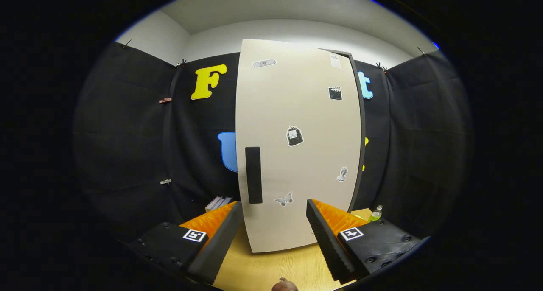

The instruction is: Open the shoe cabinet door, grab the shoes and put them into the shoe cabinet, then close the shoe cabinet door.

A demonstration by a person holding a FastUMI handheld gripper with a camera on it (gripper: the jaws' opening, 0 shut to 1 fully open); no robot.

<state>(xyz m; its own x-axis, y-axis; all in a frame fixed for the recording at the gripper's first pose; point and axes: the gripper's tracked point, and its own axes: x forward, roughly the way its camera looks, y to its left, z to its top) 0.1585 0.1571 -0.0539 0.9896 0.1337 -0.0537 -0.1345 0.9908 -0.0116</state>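
Observation:
The shoe cabinet's pale door (297, 155) stands straight ahead of me, with several small stickers on it. A dark vertical handle (253, 174) sits near its left edge, just beyond my left finger (214, 240). A dark cabinet edge (360, 130) shows behind the door's right side, so the door looks slightly ajar. My gripper (275, 214) is open, nothing between its fingers, and the door's lower part fills the gap ahead of them.
The cabinet stands on a light wooden surface (271, 265). A small clear bottle (375, 214) stands to the right of the door, beyond my right finger. Some pale flat items (217, 203) lie left of the door. Black cloth walls surround the booth.

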